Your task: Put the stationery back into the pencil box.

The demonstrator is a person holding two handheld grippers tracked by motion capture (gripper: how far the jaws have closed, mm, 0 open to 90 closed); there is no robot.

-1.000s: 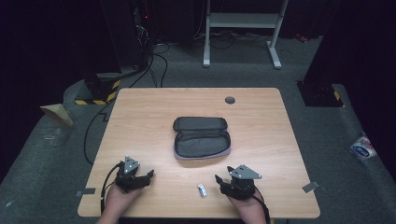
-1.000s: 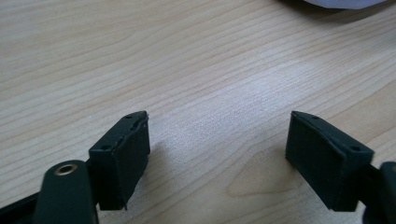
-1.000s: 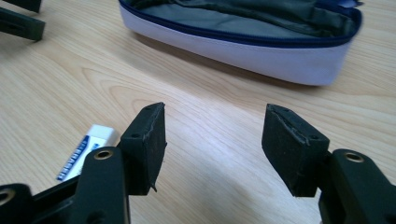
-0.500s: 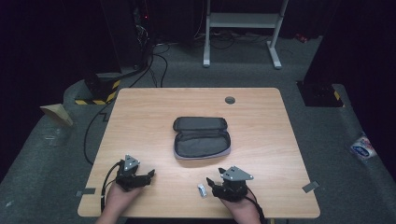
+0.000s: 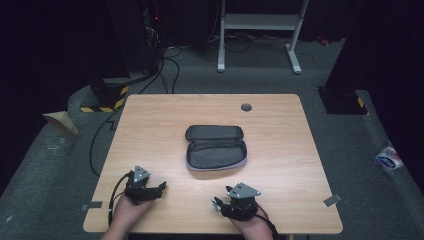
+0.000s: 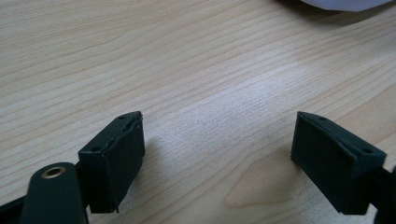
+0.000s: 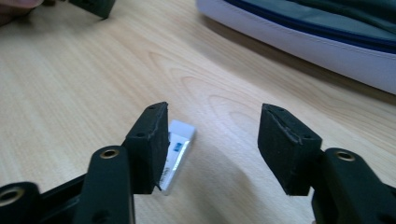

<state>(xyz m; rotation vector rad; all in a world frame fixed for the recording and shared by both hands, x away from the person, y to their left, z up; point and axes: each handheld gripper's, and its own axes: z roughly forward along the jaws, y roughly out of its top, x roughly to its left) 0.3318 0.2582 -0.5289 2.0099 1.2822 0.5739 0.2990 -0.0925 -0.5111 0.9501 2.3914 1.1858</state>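
- Here, a small white packet lies flat on the tabletop, near the person's edge, between the jaws of the right tool.
- In the right tool view, the packet's long axis runs away from the camera and slightly to the right; one short end points toward the pouch, the other is hidden behind the left-hand jaw.
- The packet is a thin, flat oblong, white with a shiny strip and a small blue mark; its print is too small to read.
- The right tool's jaws are half open and have just been closing; the packet sits just beside the left-hand jaw's inner face, but whether they touch cannot be told, and the other jaw is well apart from it.
- In the high view, the right tool points toward the left, the packet showing as a pale speck at its tip.
- The left tool rests low over bare wood, its jaws wide and holding nothing.
- The tool pads are matt black blocks with slightly rough edges.
- The tabletop is pale wood grain, smooth, with rounded corners and a small dark round cap near the far edge.
- An open zip pouch lies mid-table: dark grey lining, pale lilac outer edge, blue zip line, well beyond the packet.
- Nothing lies between the packet and the pouch.
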